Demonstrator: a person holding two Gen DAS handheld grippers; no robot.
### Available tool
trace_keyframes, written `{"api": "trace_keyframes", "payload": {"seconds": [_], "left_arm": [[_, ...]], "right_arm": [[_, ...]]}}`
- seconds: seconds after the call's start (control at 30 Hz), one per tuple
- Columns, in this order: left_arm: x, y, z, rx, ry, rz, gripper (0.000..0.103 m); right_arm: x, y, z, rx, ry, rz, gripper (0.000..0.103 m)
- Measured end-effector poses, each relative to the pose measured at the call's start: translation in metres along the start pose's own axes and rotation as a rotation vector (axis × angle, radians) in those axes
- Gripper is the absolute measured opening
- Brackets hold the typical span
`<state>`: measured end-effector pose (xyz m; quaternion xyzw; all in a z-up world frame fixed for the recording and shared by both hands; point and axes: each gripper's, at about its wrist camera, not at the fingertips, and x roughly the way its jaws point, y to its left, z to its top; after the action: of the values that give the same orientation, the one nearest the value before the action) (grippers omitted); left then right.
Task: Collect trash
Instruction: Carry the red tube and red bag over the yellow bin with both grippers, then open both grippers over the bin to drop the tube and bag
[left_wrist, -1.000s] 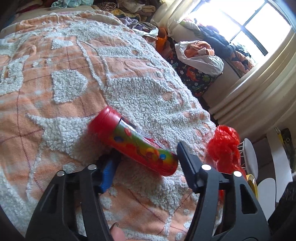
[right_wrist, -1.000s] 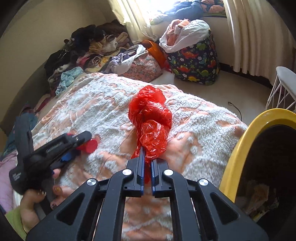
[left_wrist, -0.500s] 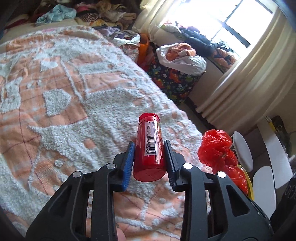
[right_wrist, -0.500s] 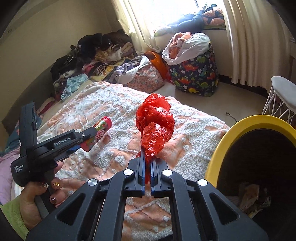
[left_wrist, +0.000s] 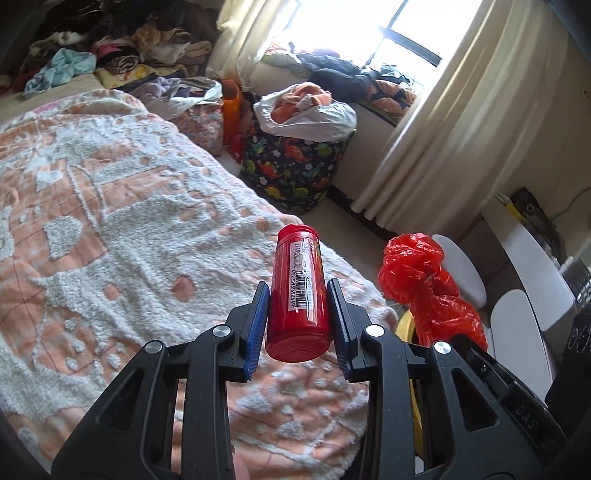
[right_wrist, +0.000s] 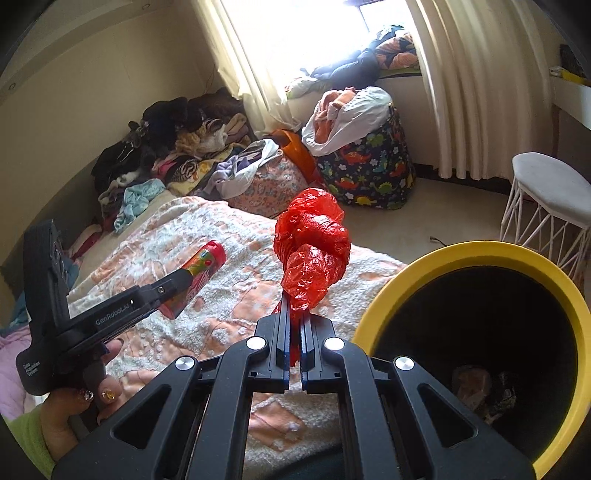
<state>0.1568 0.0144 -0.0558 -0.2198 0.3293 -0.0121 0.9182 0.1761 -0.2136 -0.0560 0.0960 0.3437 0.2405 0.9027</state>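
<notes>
A red candy tube (left_wrist: 298, 295) with a barcode label is clamped between the blue pads of my left gripper (left_wrist: 298, 295), lifted clear of the bed. The right wrist view shows the same tube (right_wrist: 199, 275) from the side, in the left gripper (right_wrist: 184, 282), which a hand holds. My right gripper (right_wrist: 292, 332) is shut on the tail of a knotted red plastic bag (right_wrist: 312, 251), which stands up above the fingers. That bag (left_wrist: 424, 284) also shows to the right in the left wrist view. A yellow-rimmed bin (right_wrist: 491, 251) with some trash at its bottom stands just right of the bag.
An orange and white fuzzy blanket (left_wrist: 122, 236) covers the bed under both grippers. A dinosaur-print laundry bag (right_wrist: 369, 166) and piles of clothes (right_wrist: 177, 147) lie beyond the bed by the curtained window. A white wire stool (right_wrist: 546, 206) stands behind the bin.
My left gripper closed on the tube that lay across the blanket and lifted it, turning it end-on. The right gripper with the bag rose and shifted toward the bin.
</notes>
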Motion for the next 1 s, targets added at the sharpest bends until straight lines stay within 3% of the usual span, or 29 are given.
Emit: {"api": "trace_keyframes", "payload": {"seconds": [0.4, 1.0], "left_arm": [[0.000, -0.042, -0.012, 0.100, 0.028, -0.072, 0.025], [0.022, -0.128, -0.060, 0.351, 0.147, -0.218, 0.025]], "right_arm": [[-0.034, -0.041, -0.003, 0.069, -0.040, -0.069, 0.004], [-0.053, -0.108, -0.032, 0.217, 0.052, -0.237, 0.004]]}}
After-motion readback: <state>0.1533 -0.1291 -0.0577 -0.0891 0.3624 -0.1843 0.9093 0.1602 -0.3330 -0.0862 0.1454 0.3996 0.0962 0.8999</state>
